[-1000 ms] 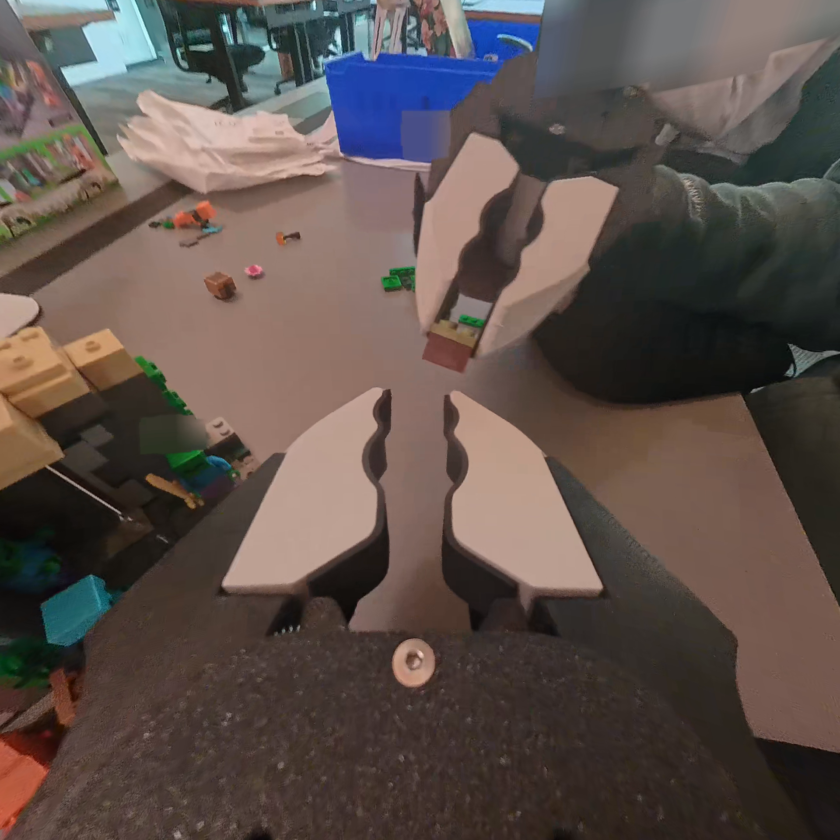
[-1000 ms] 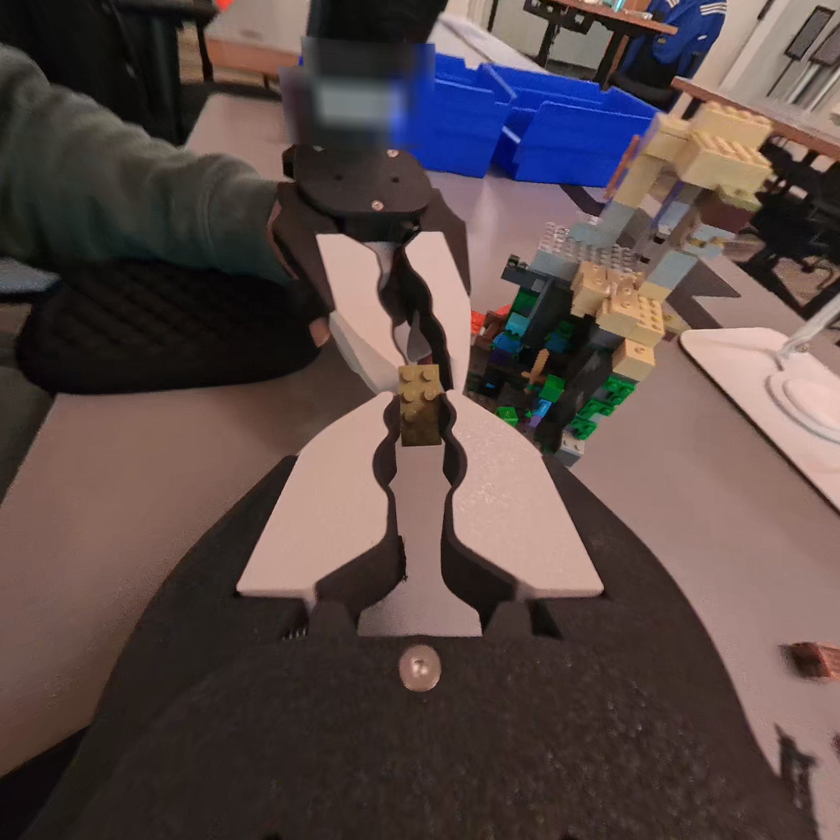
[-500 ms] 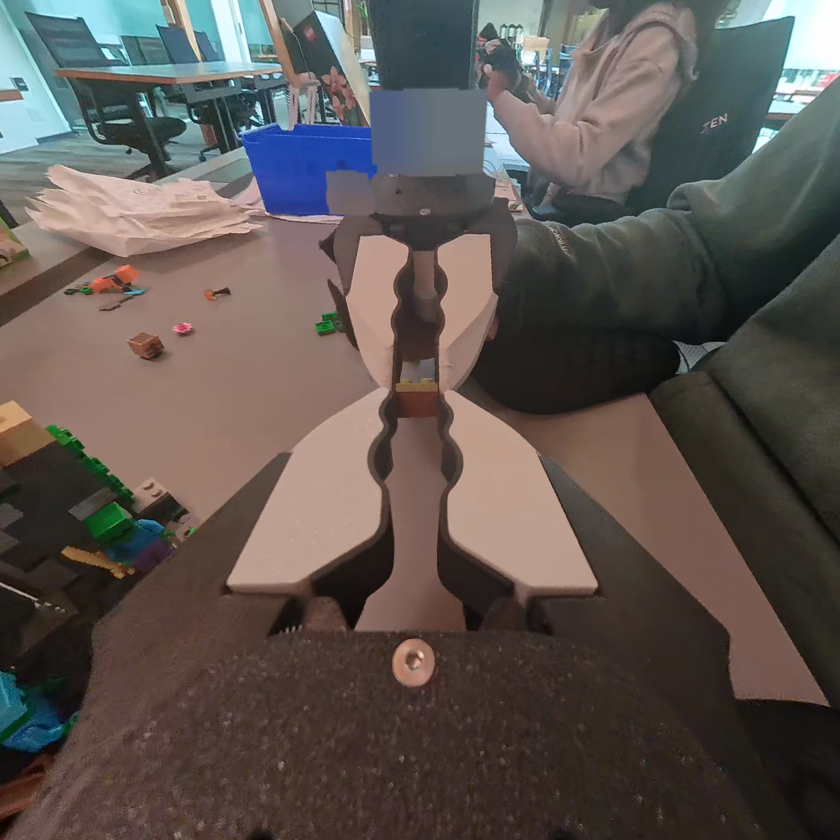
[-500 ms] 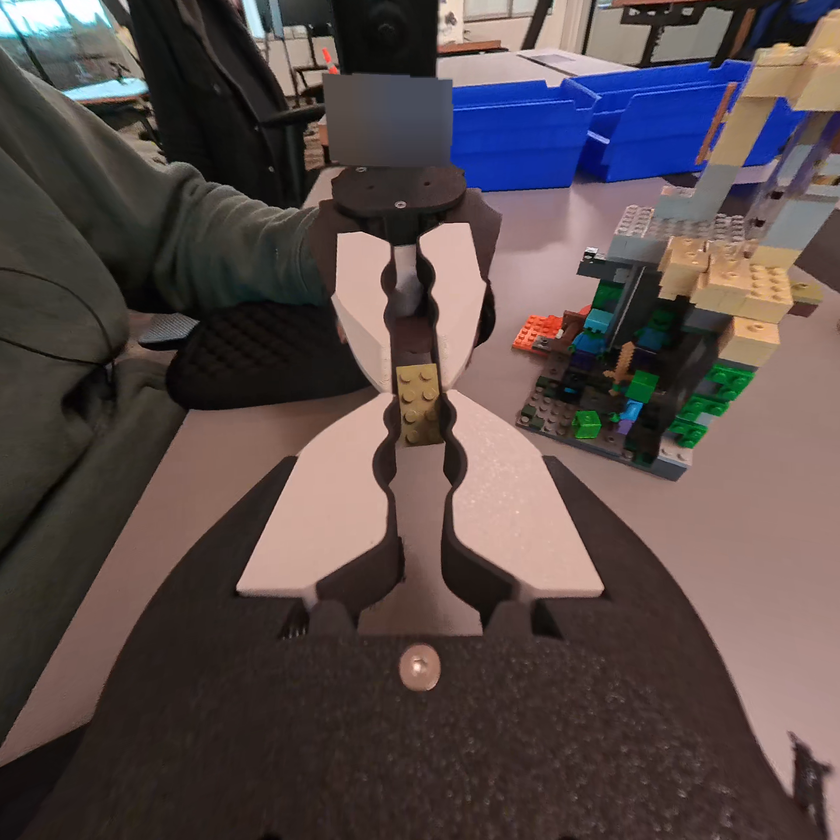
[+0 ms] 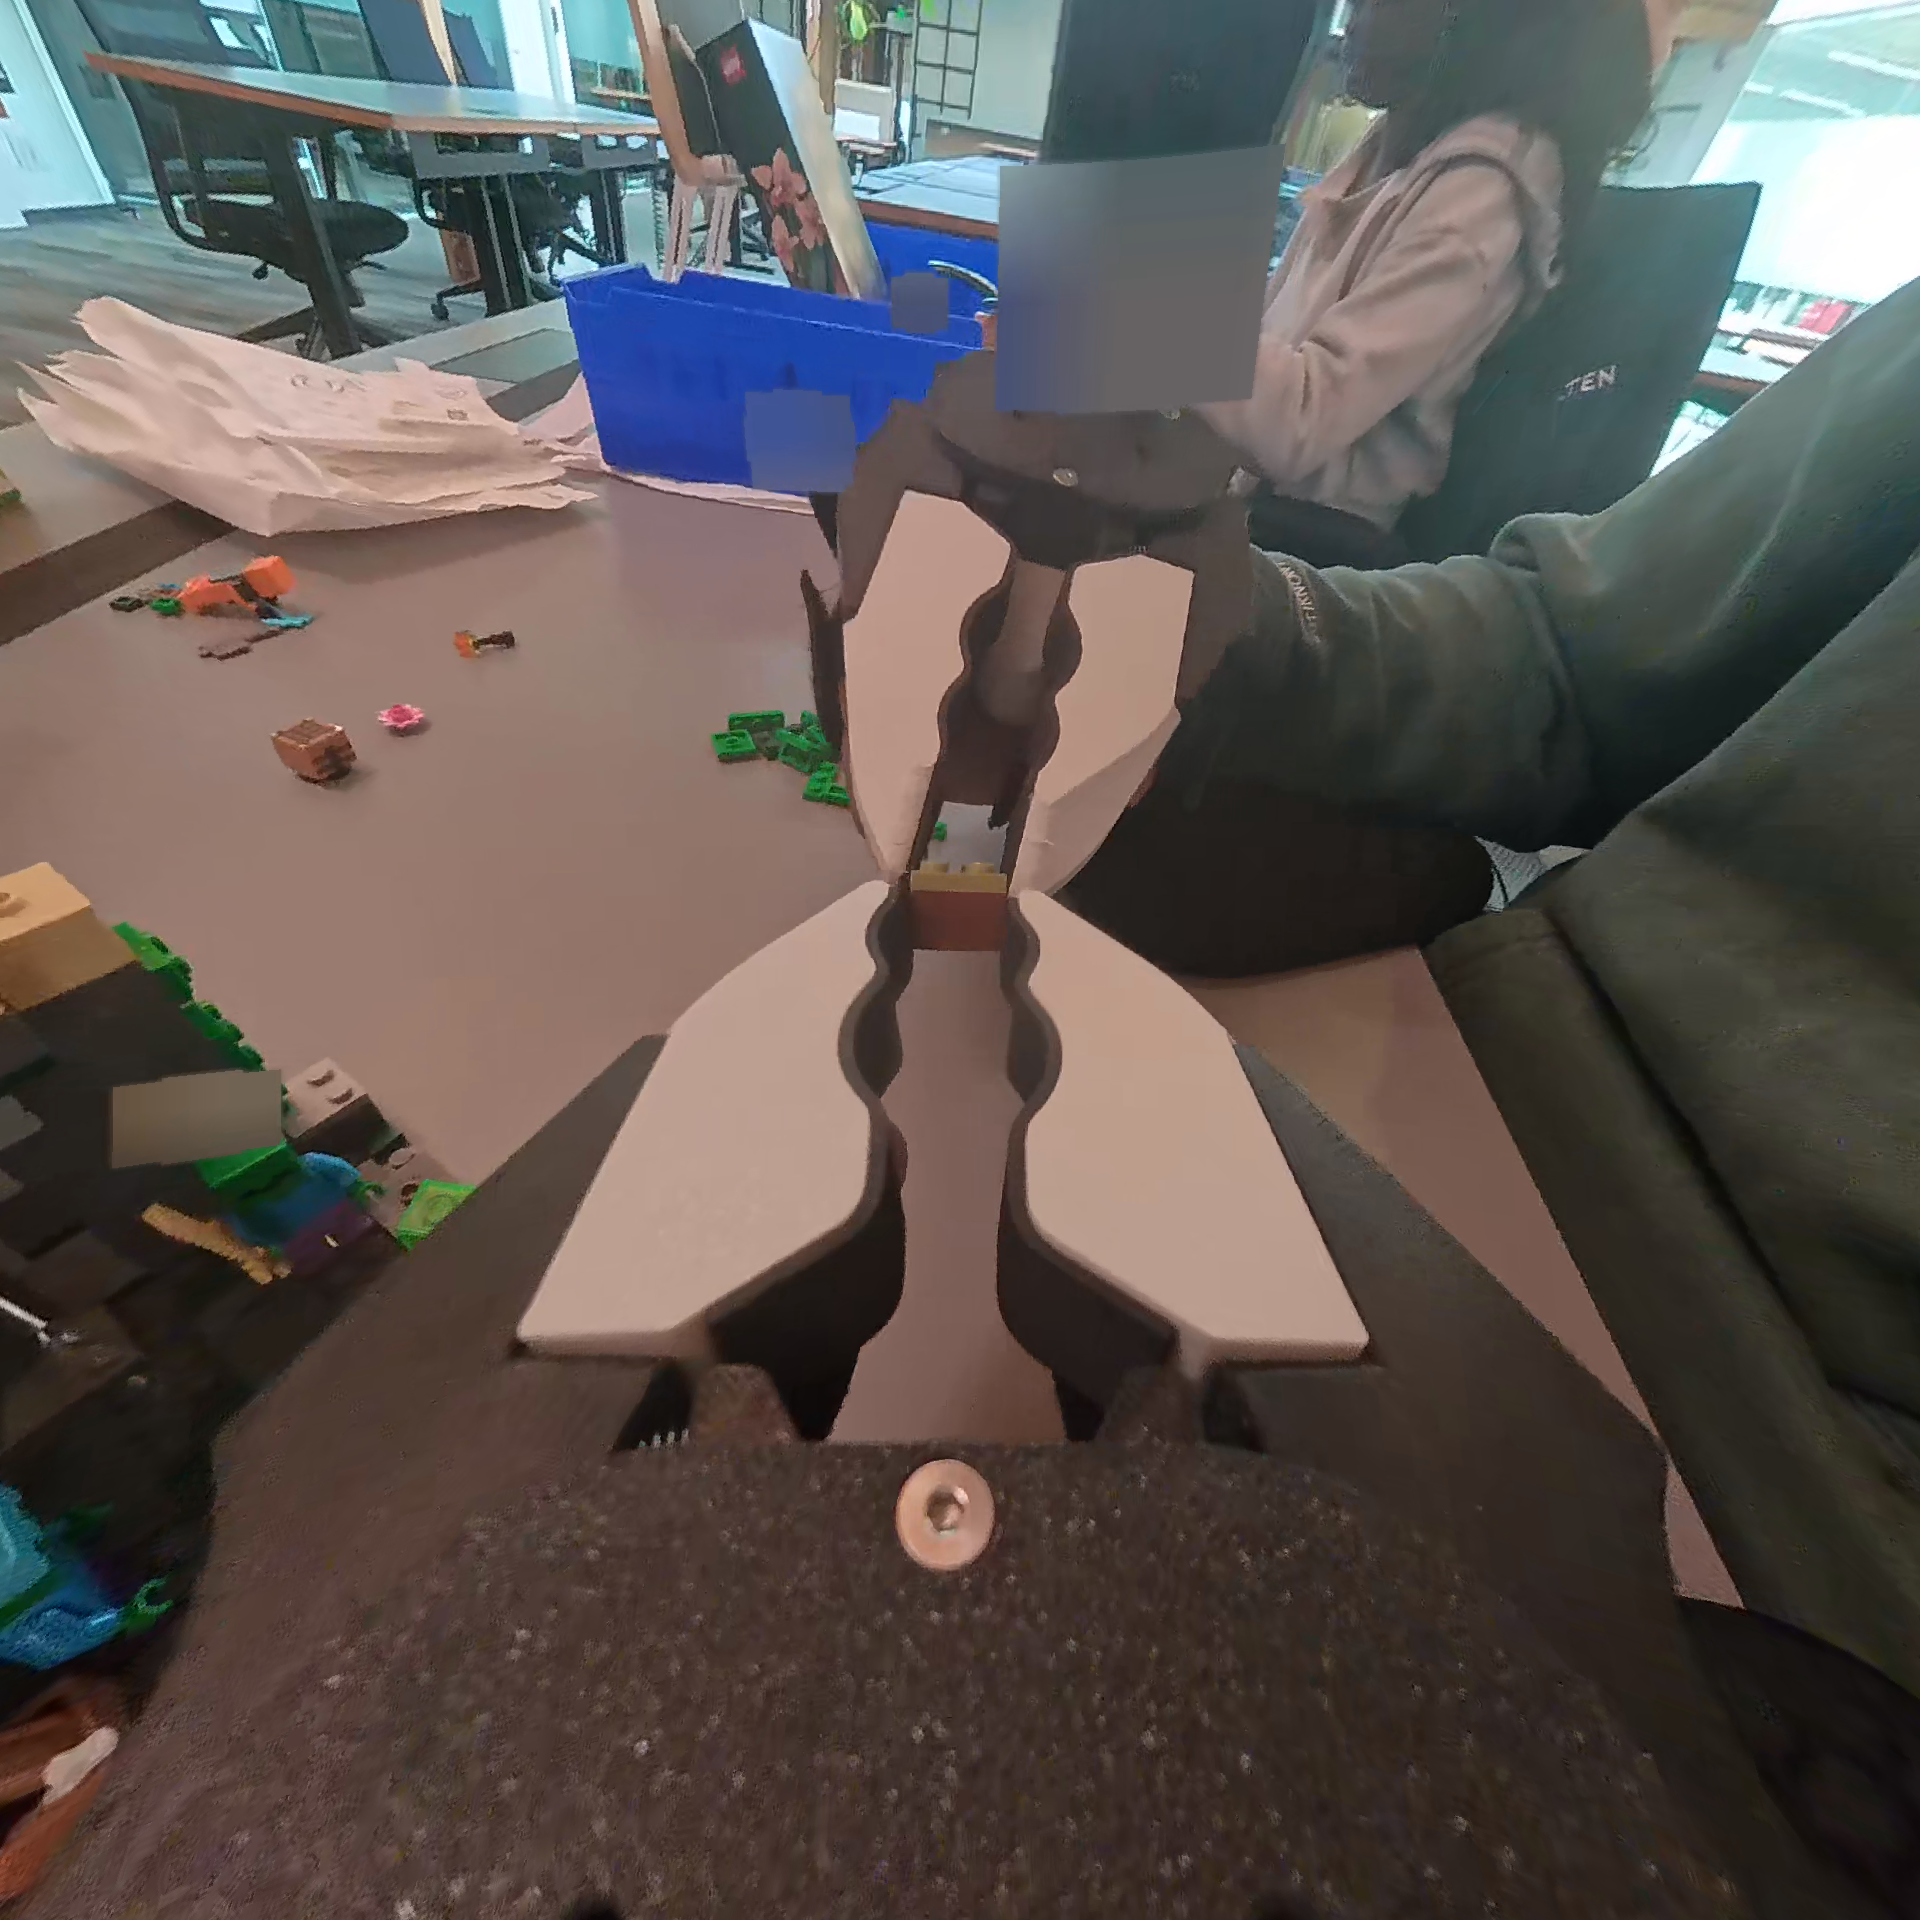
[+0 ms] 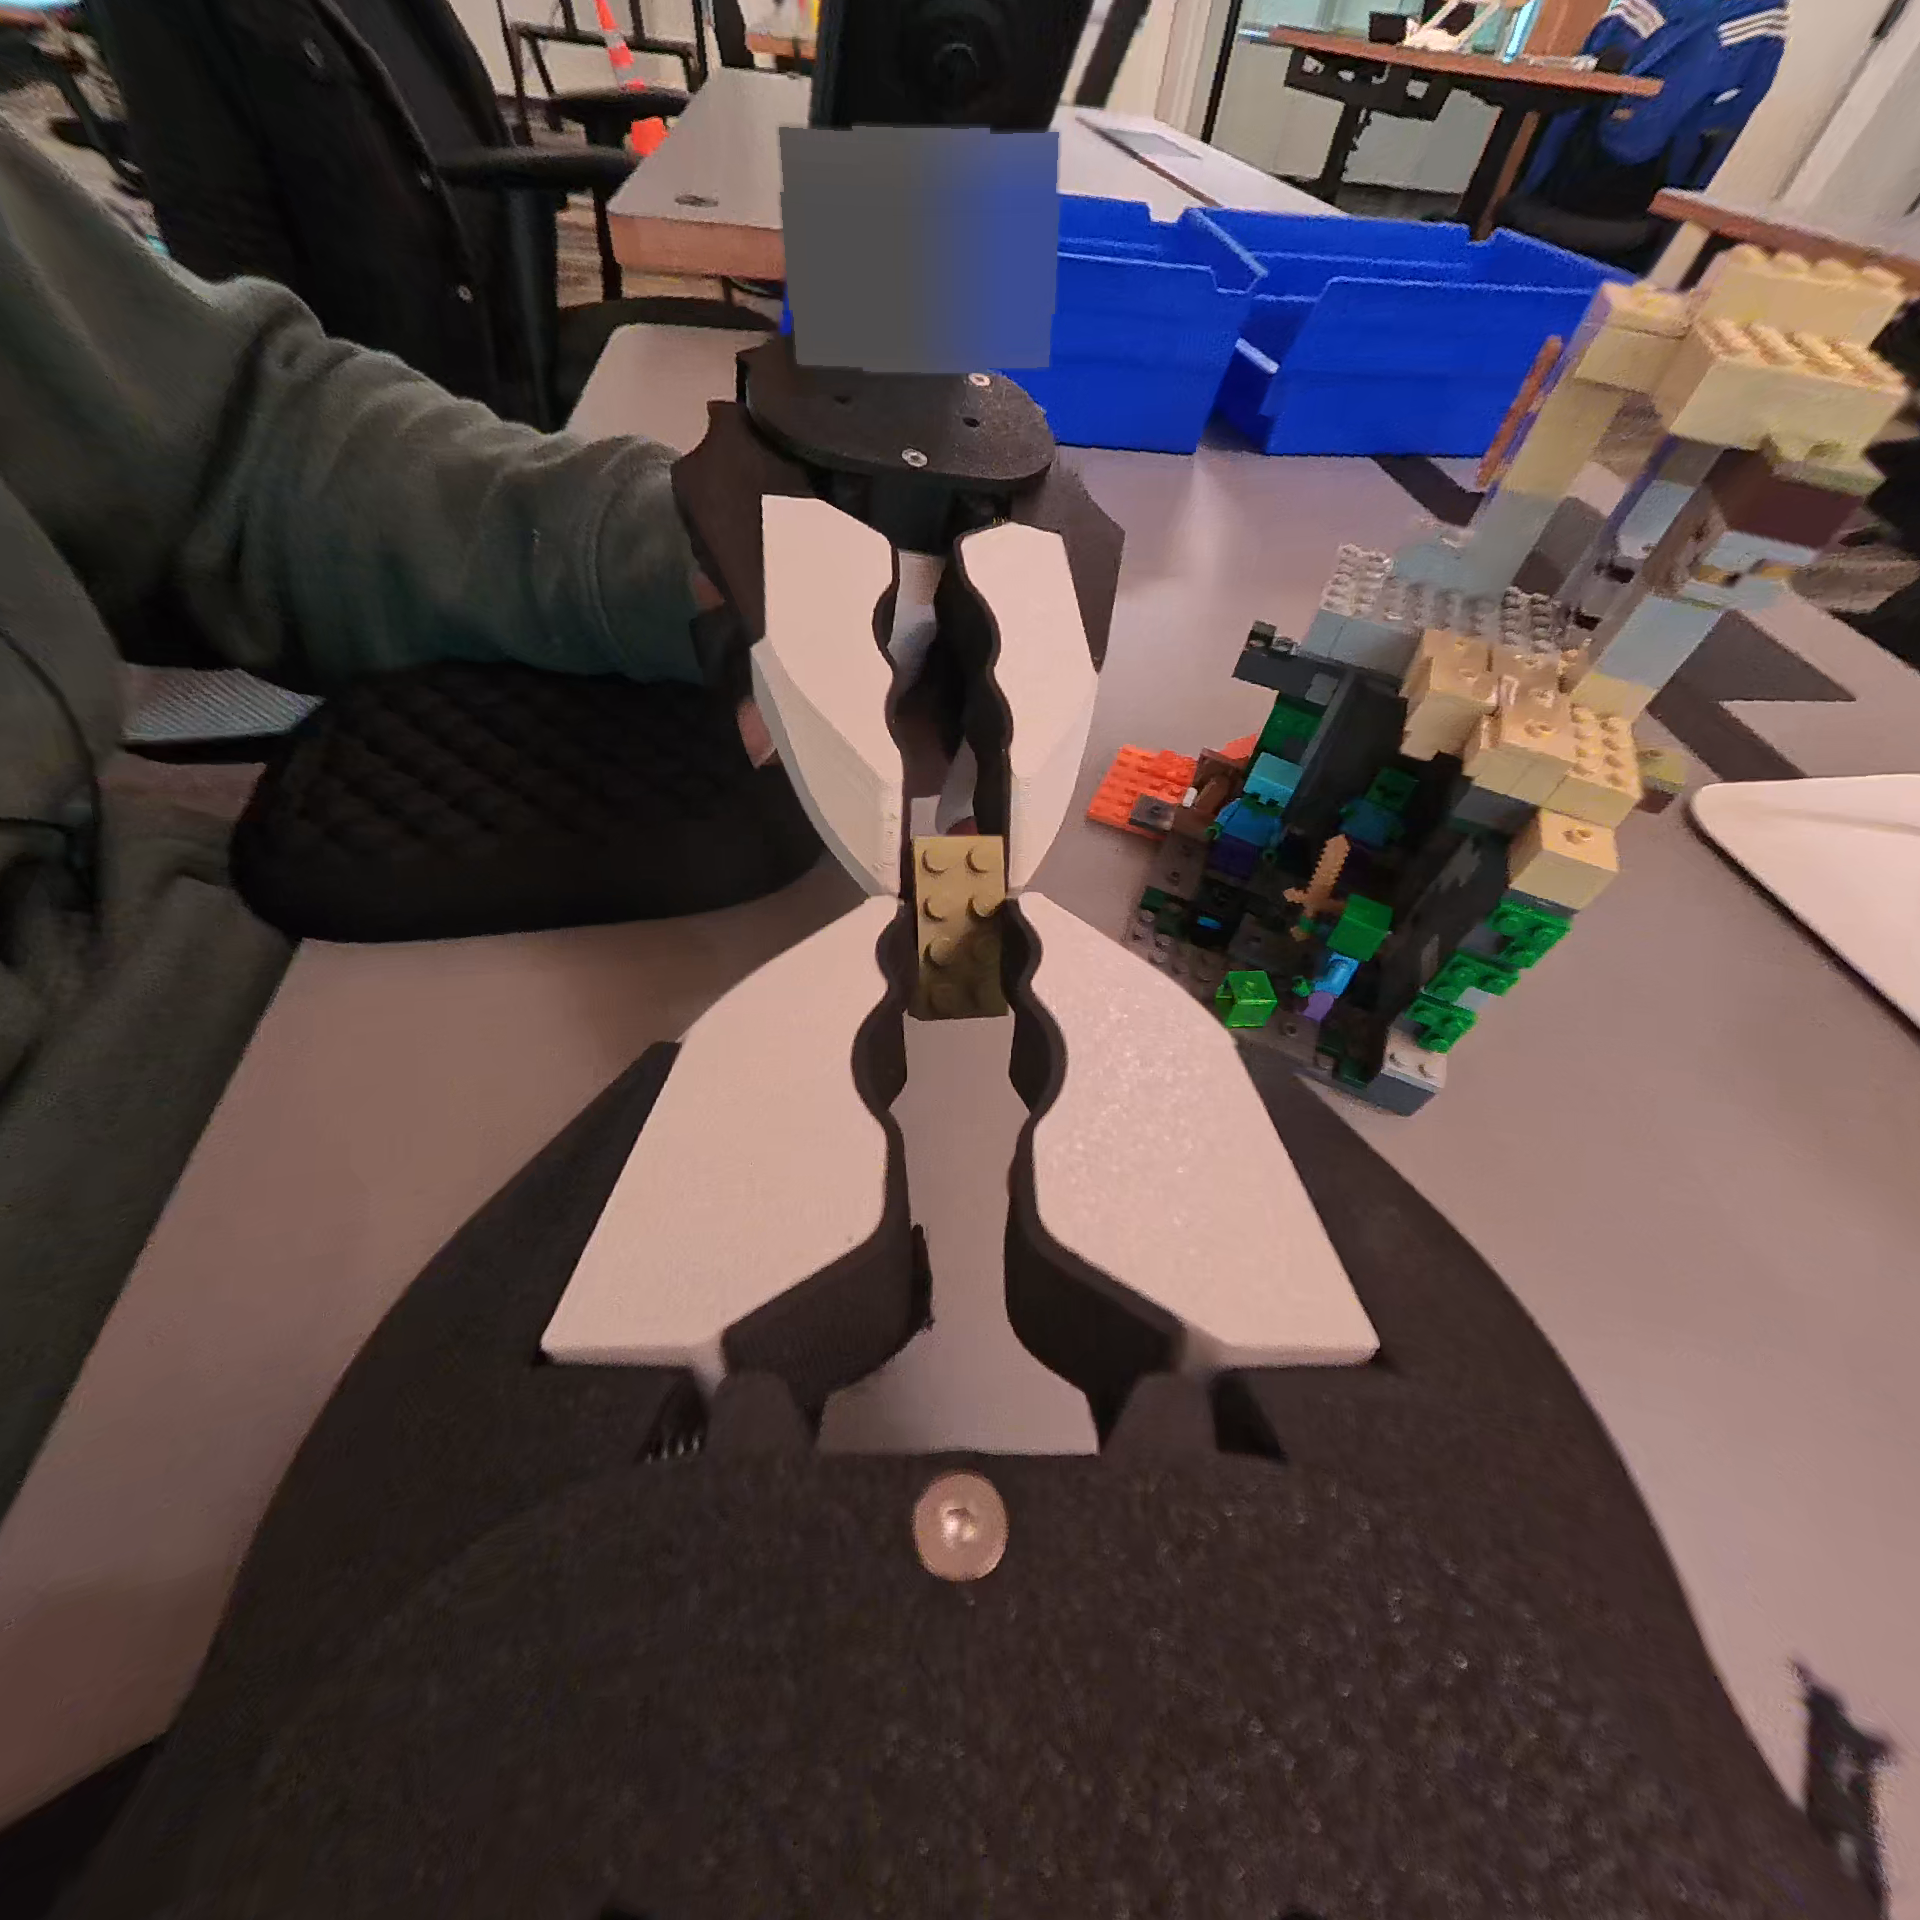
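1. Left gripper [image 5: 958, 902]: fingertips closed on the brown end of a small brick stack [image 5: 958, 906], held above the grey table [image 5: 520, 894].
2. Right gripper [image 6: 956, 914]: tip to tip with the left, fingers clamped on the stack's olive-tan studded brick [image 6: 958, 927].
3. Brick-built model [image 6: 1475, 790] stands right of the grippers in the right wrist view.
4. Blue bins [image 6: 1340, 312] at the far edge.
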Available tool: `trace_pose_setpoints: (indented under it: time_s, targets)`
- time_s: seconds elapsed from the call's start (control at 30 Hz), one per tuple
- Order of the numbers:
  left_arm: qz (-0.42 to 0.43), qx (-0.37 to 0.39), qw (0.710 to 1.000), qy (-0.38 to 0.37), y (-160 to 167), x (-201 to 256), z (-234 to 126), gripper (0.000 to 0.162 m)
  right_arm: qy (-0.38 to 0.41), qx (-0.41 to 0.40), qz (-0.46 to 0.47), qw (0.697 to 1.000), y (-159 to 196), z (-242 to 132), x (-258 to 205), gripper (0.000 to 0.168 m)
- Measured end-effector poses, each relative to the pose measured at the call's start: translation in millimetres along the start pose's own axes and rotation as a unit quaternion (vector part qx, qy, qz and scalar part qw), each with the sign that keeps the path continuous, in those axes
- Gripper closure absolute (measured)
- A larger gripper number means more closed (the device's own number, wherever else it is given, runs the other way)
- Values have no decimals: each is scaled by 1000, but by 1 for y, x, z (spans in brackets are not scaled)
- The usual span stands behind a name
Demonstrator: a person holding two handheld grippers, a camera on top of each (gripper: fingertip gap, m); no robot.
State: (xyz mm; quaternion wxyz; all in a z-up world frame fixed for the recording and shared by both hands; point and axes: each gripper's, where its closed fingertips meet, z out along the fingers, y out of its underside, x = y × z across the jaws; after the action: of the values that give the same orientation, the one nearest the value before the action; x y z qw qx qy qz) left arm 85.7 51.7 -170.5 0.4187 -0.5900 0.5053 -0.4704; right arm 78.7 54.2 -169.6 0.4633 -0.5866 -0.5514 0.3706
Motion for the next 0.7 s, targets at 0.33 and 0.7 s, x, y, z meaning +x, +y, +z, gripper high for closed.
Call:
trace_pose_setpoints:
  time_s: [0.33,0.7]
  targets:
    - [-38,37,997,-54,-13,-23,-14,145,120,23,-41,992,-21,-8,22,168]
    - [3,30,999,-15,-17,1,-6,145,30,28,14,999,-8,-2,6,137]
